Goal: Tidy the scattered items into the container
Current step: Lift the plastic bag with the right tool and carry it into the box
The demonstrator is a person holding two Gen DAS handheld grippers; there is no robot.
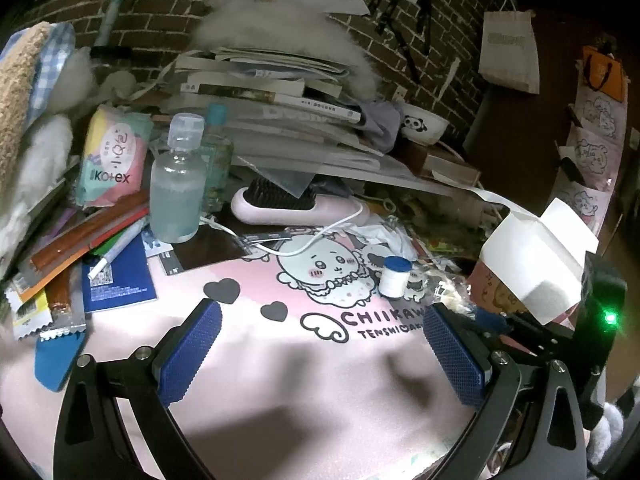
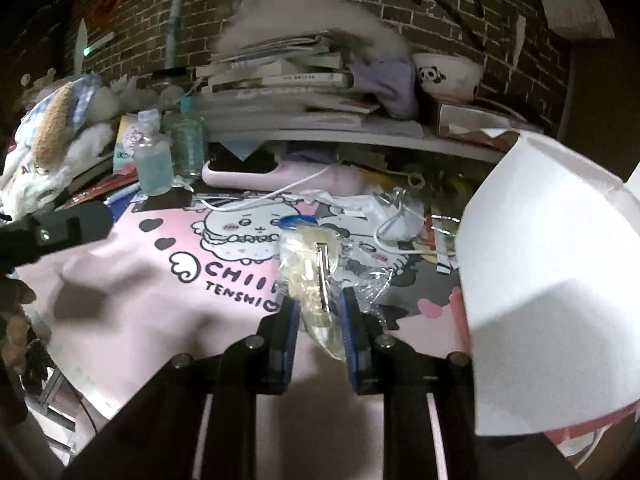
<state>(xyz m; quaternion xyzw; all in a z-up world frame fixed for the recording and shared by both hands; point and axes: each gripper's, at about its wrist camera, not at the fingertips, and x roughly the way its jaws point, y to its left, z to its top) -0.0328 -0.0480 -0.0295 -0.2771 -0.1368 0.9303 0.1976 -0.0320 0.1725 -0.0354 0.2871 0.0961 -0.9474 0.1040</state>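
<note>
Left gripper [image 1: 320, 348] hung over the pink Chiikawa desk mat [image 1: 280, 380], its 2 blue pads [image 1: 188, 352] spread wide with nothing between them. Right gripper [image 2: 318, 320] was pinched onto a clear plastic bag [image 2: 316, 276] holding pale contents and something metallic; what exactly was inside could not be told. The bag stuck up from between the pads, over the mat's middle. Just to the right of that gripper stood the white paper box [image 2: 552, 280], its flaps up, at the mat's right edge; same box showed in the left wrist view [image 1: 536, 256].

A small white jar with a blue lid [image 1: 395, 274] sat on the mat near the cartoon print, apart from both grippers. Behind it lay a pink hairbrush [image 1: 296, 206] with a white cable [image 1: 320, 236] looping across. At the left stood a clear bottle [image 1: 176, 184] of pale liquid, a Kotex pack [image 1: 112, 156] beside it, then a blue booklet [image 1: 118, 276], a pen [image 1: 118, 252] and snack wrappers [image 1: 52, 312]. A stack of books [image 1: 272, 104] and a panda bowl [image 1: 424, 126] filled the back against the brick wall [image 1: 160, 4].
</note>
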